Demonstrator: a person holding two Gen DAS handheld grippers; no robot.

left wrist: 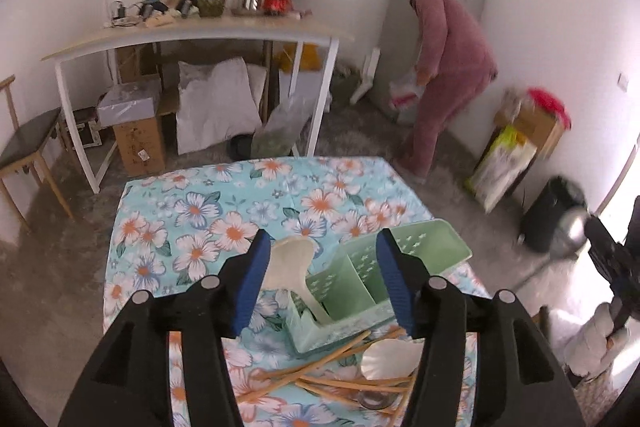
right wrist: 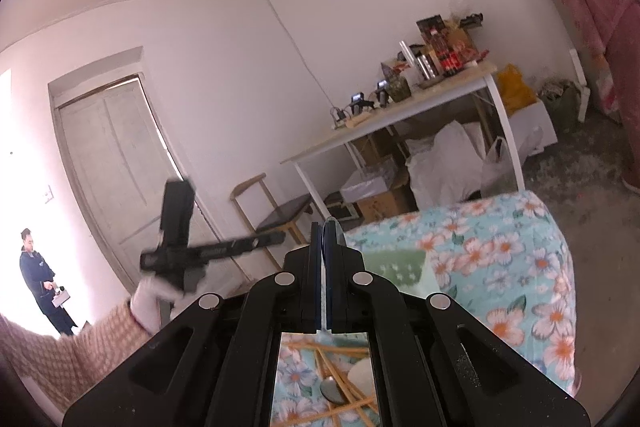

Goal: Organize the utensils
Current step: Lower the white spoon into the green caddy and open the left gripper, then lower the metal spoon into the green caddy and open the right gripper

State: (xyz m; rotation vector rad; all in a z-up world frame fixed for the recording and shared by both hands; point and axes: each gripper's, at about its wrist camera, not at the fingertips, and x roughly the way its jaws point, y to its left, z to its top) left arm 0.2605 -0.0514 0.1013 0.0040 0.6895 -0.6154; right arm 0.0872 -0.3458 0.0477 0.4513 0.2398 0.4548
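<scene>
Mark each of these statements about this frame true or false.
1. The left gripper is open. True.
2. The green caddy sits on bare wood. False: it sits on a floral tablecloth.
3. A white scoop stands in the caddy. True.
4. All chopsticks are in the caddy. False: they lie loose on the cloth.
5. The right gripper is wide open. False: it is shut, apparently on a metal spoon.
</scene>
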